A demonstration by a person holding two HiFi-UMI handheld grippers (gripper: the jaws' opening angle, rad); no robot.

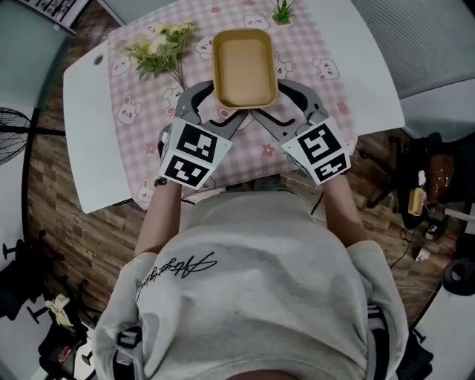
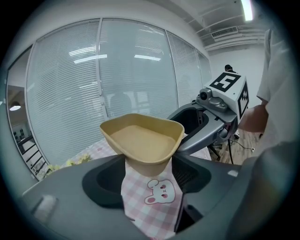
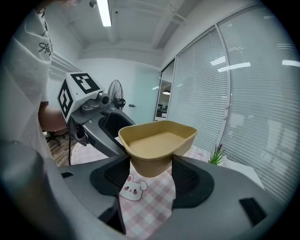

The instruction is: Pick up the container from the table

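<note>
A tan, rounded-rectangular container (image 1: 244, 68) hangs empty above the pink checked tablecloth (image 1: 141, 133), held at its near end by both grippers. My left gripper (image 1: 221, 105) is shut on its near-left corner, my right gripper (image 1: 269, 105) on its near-right corner. In the left gripper view the container (image 2: 143, 140) sits wedged between the dark jaws of the left gripper (image 2: 149, 169), with the bunny-print cloth showing underneath and the right gripper (image 2: 206, 122) beside it. The right gripper view shows the container (image 3: 157, 140) clamped in the right gripper (image 3: 150, 171), clear of the cloth.
A bunch of yellow-white flowers (image 1: 159, 48) lies on the cloth to the left. A small green plant (image 1: 283, 11) stands at the far edge. The white table (image 1: 93, 141) extends past the cloth on both sides. A fan (image 1: 11, 137) stands on the floor at left. Blinds cover the window wall.
</note>
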